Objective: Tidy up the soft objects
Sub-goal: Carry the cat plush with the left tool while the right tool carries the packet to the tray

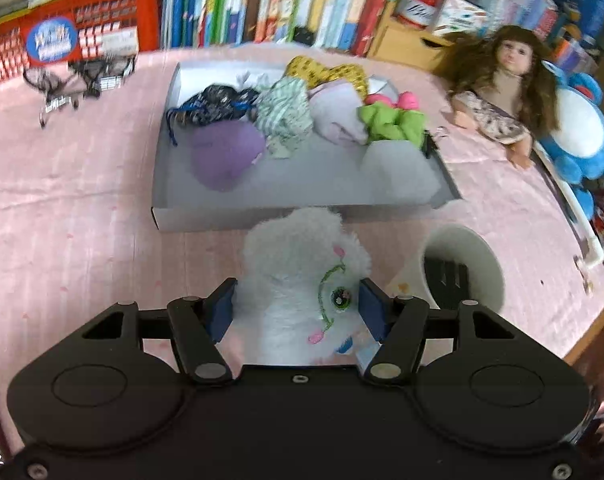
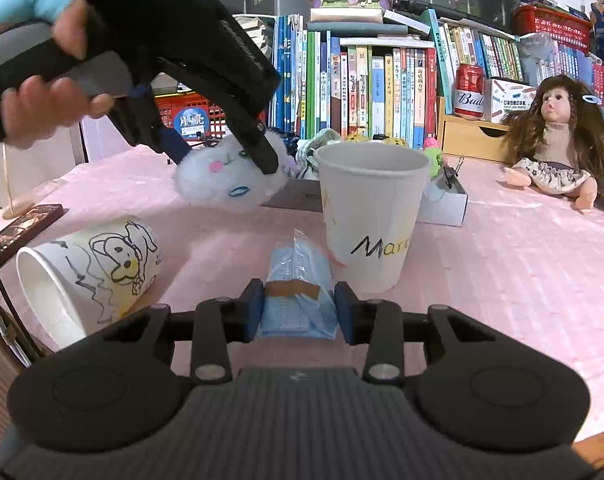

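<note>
Both grippers pinching soft items over pink tabletop.
Left gripper clamps fluffy white plush toy with embroidered face, lifted off the tabletop, just in front of shallow white cardboard tray already holding a purple plush, striped cloth and green scrunchie. Right gripper presses on blue face mask in clear plastic wrapper, which lies on the tabletop beside upright white paper cup; second doodled paper cup lies tipped on its side at left. Brown-haired doll sits far right.
</note>
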A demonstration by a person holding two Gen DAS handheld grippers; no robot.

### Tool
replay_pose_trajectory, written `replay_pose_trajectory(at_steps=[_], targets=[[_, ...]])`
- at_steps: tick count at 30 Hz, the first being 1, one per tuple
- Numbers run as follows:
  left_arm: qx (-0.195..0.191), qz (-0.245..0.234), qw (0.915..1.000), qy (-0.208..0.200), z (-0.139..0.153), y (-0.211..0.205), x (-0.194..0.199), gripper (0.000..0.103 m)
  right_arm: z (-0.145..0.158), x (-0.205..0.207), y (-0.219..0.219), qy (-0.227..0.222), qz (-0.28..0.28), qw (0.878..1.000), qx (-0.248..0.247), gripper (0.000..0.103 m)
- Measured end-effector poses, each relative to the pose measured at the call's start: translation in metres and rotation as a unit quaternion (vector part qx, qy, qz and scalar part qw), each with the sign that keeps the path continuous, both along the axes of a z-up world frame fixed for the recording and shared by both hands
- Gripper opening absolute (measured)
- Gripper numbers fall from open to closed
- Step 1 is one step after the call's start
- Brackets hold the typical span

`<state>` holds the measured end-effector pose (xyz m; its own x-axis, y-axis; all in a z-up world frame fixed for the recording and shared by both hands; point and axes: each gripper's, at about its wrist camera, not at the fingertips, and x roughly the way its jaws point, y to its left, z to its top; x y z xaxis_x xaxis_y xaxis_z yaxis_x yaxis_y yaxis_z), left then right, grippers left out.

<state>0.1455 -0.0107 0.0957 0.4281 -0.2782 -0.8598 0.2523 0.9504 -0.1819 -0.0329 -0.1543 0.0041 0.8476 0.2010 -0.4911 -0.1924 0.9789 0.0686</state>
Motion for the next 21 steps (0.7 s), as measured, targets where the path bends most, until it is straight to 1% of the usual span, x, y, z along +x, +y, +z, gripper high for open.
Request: replay_pose_trajectory(at_steps=[7, 11, 14, 16, 18, 21], targets=[[-0.010, -0.022, 0.9986, -0.047, 0.010, -0.001, -0.043, 0.061, 0.009, -0.014, -0.005, -0.009, -0.002, 1.000, 0.002, 0.044], [-0.032, -0.025, 0.9972, -0.063, 0.007, 0.001, -0.066, 0.061, 0.015, -0.020, -0.009, -0.014, -0.008, 1.000, 0.005, 0.044], [-0.038, -0.026, 0.9963, -0.073, 0.003, 0.001, -0.079, 0.061, 0.019, -0.023, -0.012, -0.017, -0.012, 1.000, 0.008, 0.044], [-0.041, -0.023, 0.9951, -0.087, 0.001, 0.001, -0.089, 0.061, 0.022, -0.026, -0.014, -0.019, -0.015, 1.000, 0.010, 0.044], [-0.038, -0.020, 0.9936, -0.105, -0.001, 0.002, -0.099, 0.062, 0.024, -0.028, -0.016, -0.022, -0.017, 1.000, 0.012, 0.044], [-0.022, -0.019, 0.9914, -0.127, -0.005, -0.002, -0.109, 0.062, 0.029, -0.030, -0.020, -0.025, -0.021, 0.999, 0.016, 0.044]])
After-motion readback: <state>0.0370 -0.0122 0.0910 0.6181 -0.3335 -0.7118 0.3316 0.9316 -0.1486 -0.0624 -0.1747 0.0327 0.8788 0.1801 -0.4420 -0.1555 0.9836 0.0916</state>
